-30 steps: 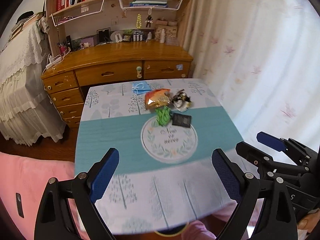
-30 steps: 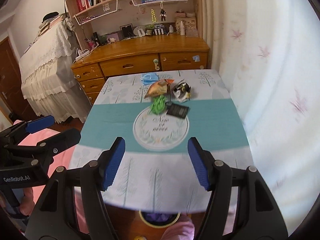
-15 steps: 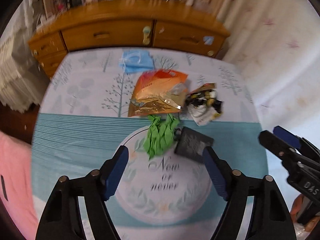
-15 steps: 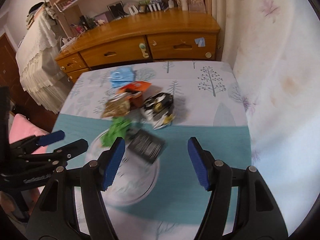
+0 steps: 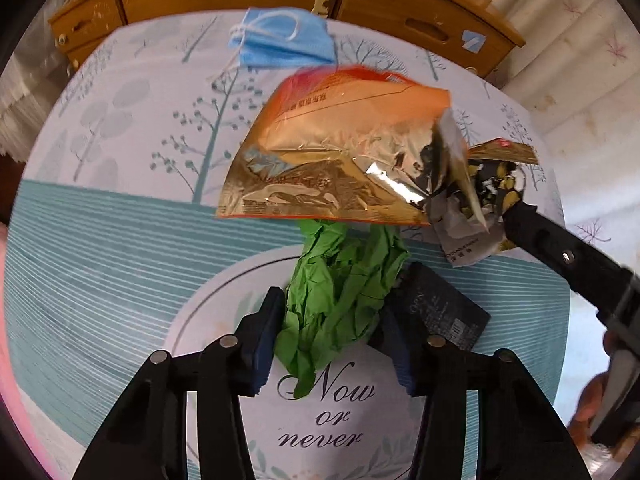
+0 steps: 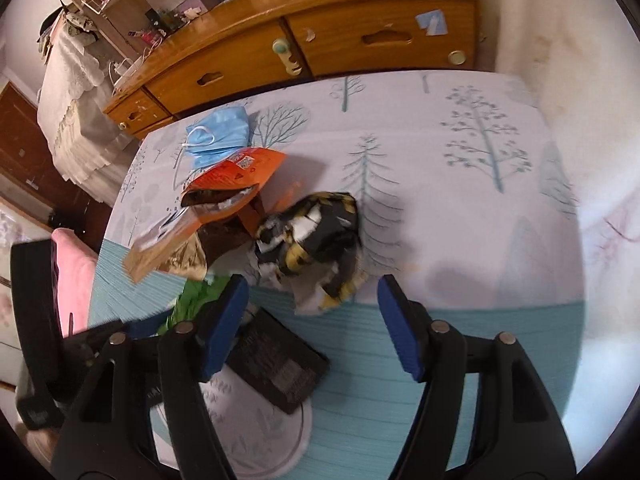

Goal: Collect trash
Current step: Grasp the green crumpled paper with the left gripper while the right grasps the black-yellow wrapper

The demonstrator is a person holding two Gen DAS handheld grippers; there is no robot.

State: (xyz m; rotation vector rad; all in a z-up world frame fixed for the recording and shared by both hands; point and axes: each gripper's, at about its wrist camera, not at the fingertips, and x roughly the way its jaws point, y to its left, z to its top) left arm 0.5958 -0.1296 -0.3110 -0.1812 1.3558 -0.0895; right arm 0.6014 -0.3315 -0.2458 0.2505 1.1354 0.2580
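Trash lies bunched on the tablecloth (image 5: 100,272). My left gripper (image 5: 334,342) has just been closing, now about half open: green wad (image 5: 340,300) sits between the jaws, pads at its sides, grip not confirmed. Soft, light, crushable; take it mid-bulk. Dark card (image 5: 444,316) just outside the right pad. Ahead: foil bag (image 5: 340,156), mask (image 5: 280,40) beyond. My right gripper (image 6: 312,324) has just been opening, wide and empty; crumpled wrapper (image 6: 316,240) just ahead of its jaws: light, springy, pinch the bulge.

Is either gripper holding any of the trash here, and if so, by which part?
Left gripper, jaws just closing, brackets the crumpled green paper at its near end; a firm grip cannot be told. Right gripper holds nothing.
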